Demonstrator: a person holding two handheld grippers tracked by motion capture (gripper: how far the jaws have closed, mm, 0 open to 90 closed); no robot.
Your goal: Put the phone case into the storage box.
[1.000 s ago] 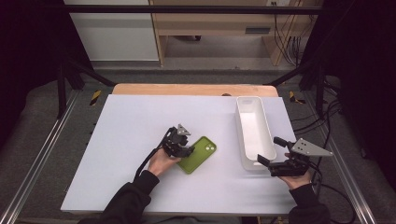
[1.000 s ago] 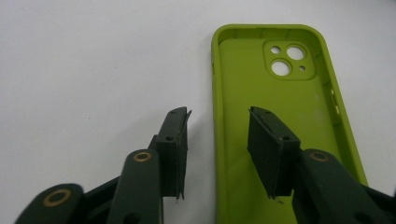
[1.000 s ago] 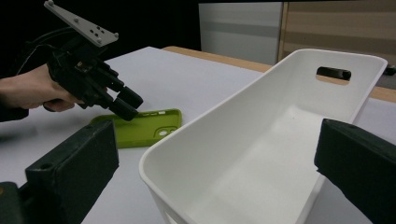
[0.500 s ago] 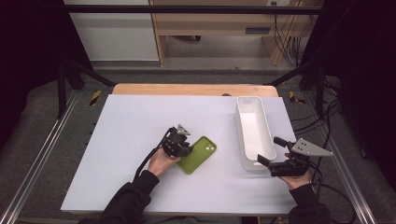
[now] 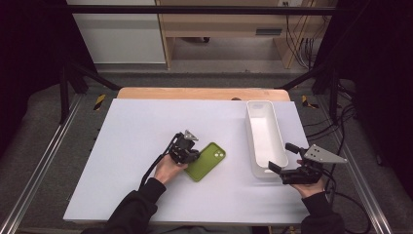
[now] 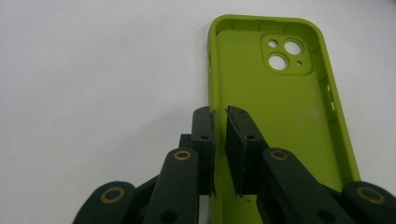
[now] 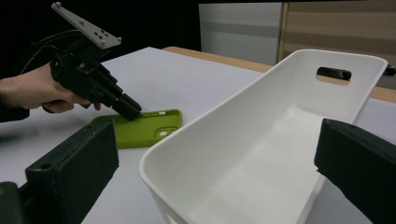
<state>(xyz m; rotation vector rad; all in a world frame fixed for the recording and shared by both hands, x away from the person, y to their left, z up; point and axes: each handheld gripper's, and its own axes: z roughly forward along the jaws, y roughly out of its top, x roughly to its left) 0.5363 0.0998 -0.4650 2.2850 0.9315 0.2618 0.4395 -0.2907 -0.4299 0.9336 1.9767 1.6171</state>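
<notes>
A green phone case (image 5: 207,161) lies hollow side up on the white table, camera cutout at its far end. My left gripper (image 5: 190,157) reaches onto the case's near left edge. In the left gripper view its jaws (image 6: 219,112) have just been closing and now pinch the left wall of the case (image 6: 280,121), one pad inside and one outside. My right gripper (image 5: 280,157) stands open at the near end of a white bin (image 5: 250,131), a jaw on either side of it (image 7: 219,140) without touching. From there I also see the case (image 7: 140,128) and the left gripper (image 7: 128,111).
The white bin (image 7: 224,105) is long, empty, with a handle slot in its far end, and stands at the table's right. A wooden strip (image 5: 195,93) runs along the table's far edge. Cables trail from both grippers.
</notes>
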